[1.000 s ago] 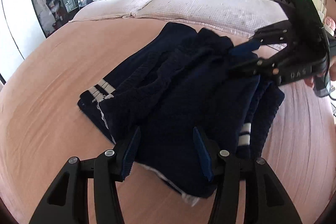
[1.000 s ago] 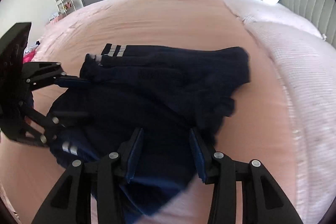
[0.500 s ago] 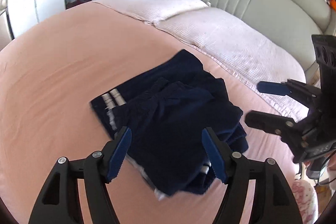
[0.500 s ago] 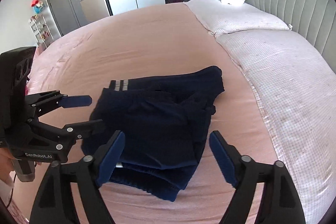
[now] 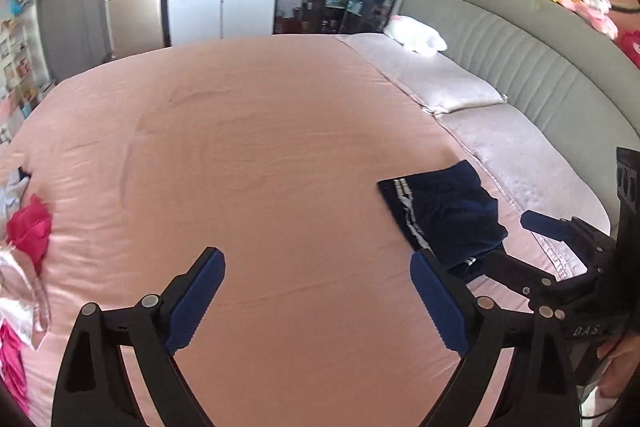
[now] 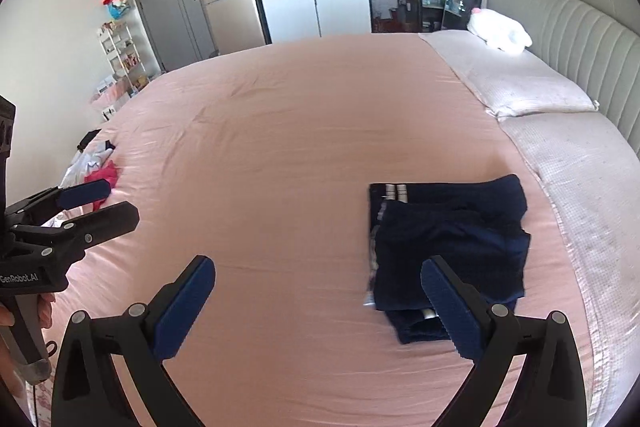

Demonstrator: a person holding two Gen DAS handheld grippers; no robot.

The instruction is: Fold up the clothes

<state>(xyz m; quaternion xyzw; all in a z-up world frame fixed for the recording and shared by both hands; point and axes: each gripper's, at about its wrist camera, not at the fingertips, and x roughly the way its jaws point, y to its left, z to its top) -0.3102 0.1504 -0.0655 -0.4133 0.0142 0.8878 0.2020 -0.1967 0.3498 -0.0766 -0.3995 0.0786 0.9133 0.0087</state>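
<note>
Nearest, the left gripper (image 5: 318, 301) and right gripper (image 6: 318, 303) are opening wide with nothing between them. Beyond, the folded navy garment (image 6: 448, 239) lies right on the pink bed (image 6: 300, 131) near the pillows (image 6: 532, 87) – soft, light, floppy – best pinched at a corner or folded edge

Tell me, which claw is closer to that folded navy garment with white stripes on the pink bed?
Right. The right claw hangs beside the folded navy garment, one finger overlapping it; the left claw sits away across the bed.

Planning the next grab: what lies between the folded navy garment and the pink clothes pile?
Only bare pink bedsheet between navy garment and clothes pile, per right wrist view.
</note>
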